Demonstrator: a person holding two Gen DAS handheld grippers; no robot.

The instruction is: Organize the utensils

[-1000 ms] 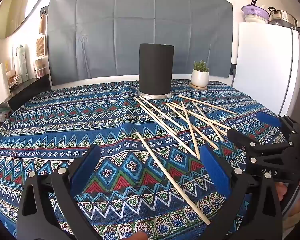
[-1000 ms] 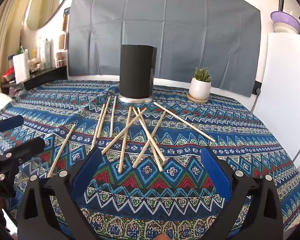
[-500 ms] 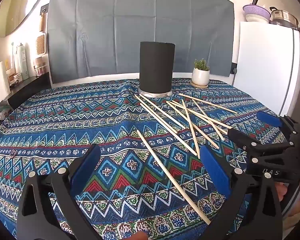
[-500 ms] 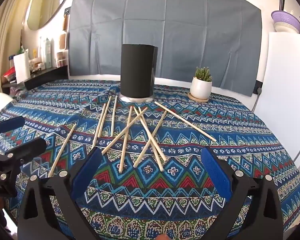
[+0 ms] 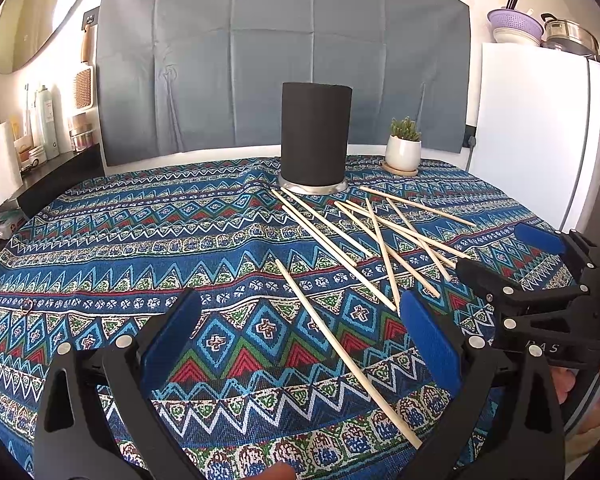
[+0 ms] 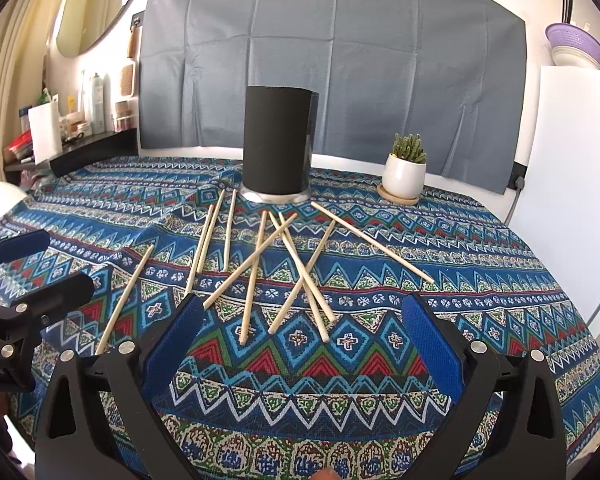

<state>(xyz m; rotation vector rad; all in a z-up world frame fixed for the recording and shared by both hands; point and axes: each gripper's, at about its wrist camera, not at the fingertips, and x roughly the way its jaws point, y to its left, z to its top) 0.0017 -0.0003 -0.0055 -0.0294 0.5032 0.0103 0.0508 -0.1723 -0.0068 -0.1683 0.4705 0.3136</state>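
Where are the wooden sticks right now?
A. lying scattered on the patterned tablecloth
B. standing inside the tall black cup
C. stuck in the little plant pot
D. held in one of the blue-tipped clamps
A. The wooden sticks lie flat and crisscrossed on the tablecloth in front of the black cup, and both the left clamp and the right clamp are open with nothing in them.

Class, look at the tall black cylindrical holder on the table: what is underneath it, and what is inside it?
Under the tall black cylindrical holder a round silver metal base shows, resting on the blue patterned tablecloth. Its inside cannot be seen: both cameras sit below its rim, and nothing sticks out above it.
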